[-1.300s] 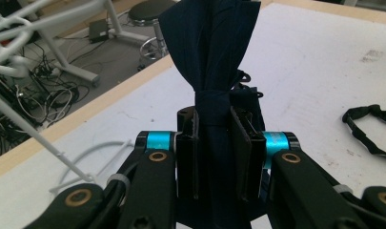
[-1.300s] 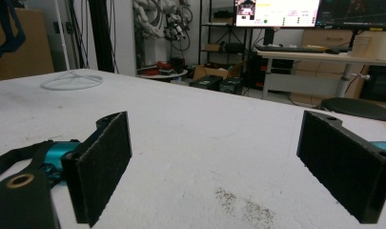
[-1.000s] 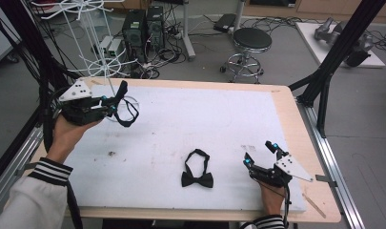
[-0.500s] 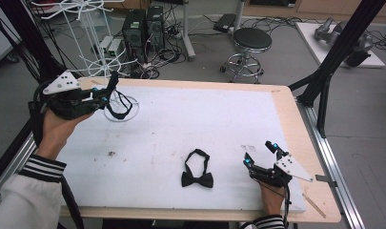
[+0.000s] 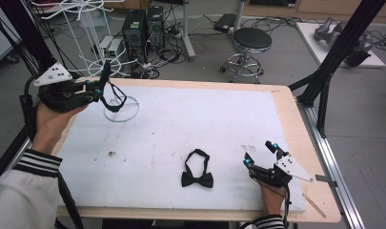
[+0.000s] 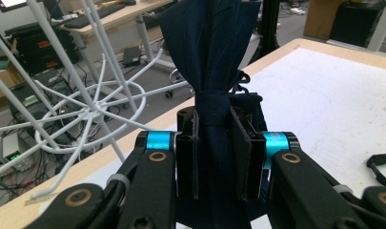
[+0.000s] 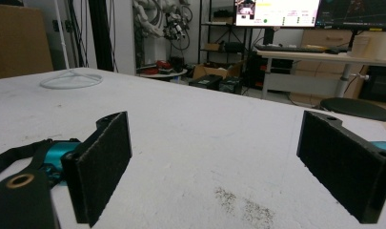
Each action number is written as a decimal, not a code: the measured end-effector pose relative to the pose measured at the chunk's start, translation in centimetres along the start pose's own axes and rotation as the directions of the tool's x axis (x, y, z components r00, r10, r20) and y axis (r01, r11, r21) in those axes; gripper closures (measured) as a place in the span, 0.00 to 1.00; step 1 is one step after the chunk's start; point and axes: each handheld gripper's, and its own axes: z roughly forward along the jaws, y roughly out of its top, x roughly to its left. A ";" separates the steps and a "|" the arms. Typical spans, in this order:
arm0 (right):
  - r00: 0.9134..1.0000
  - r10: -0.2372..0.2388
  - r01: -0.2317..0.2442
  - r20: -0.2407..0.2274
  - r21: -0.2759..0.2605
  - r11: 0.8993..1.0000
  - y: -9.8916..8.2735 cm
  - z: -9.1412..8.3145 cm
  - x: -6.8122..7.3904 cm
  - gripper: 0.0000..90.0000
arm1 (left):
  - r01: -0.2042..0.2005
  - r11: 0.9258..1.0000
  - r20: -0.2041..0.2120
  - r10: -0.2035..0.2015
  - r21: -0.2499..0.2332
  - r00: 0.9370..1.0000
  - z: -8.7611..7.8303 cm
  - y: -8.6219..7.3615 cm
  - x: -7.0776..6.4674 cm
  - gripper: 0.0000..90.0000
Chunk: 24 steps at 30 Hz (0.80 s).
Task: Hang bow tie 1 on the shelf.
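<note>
Two bow ties were in play. One dark navy bow tie [image 6: 214, 71] sat pinched at its knot between the jaws of my left gripper [image 5: 103, 82], its wings fanned upward in the left gripper view and its strap loop hanging below the jaws in the high view. I held that gripper raised over the table's far left corner, just above the round base [image 5: 120, 109] of a white wire rack [image 6: 86, 109], whose spokes showed close by on the left of the gripper's camera. The second black bow tie [image 5: 197, 175] lay flat on the white table cover [image 5: 205, 119] near the front edge, strap looped behind it, untouched. My right gripper [image 5: 261, 153] rested low on the cover just right of that tie, jaws spread wide with nothing between them; its own view showed bare white surface and some dark specks [image 7: 243, 205] between the pads. Beyond the table stood a black stool [image 5: 251, 40] and computer towers [image 5: 144, 26] on the floor.
</note>
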 end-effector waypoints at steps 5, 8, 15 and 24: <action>1.000 -0.002 0.002 0.000 0.000 1.000 0.0 0.0 0.0 0.12 | 0.002 1.000 -0.027 -0.002 0.011 1.000 0.2 0.2 0.6 0.82; 1.000 -0.001 0.001 -0.001 0.001 1.000 0.0 0.0 0.0 0.12 | 0.005 1.000 -0.042 -0.005 0.017 0.999 0.4 0.5 1.0 0.82; 1.000 0.000 0.000 0.000 0.004 1.000 0.0 0.0 0.0 0.12 | 0.001 0.999 -0.070 0.003 0.049 0.998 0.9 0.9 1.5 0.82; 1.000 0.001 -0.001 -0.001 0.003 1.000 0.0 0.0 0.0 0.12 | -0.006 0.997 -0.101 0.013 0.077 0.995 1.6 1.6 2.1 0.82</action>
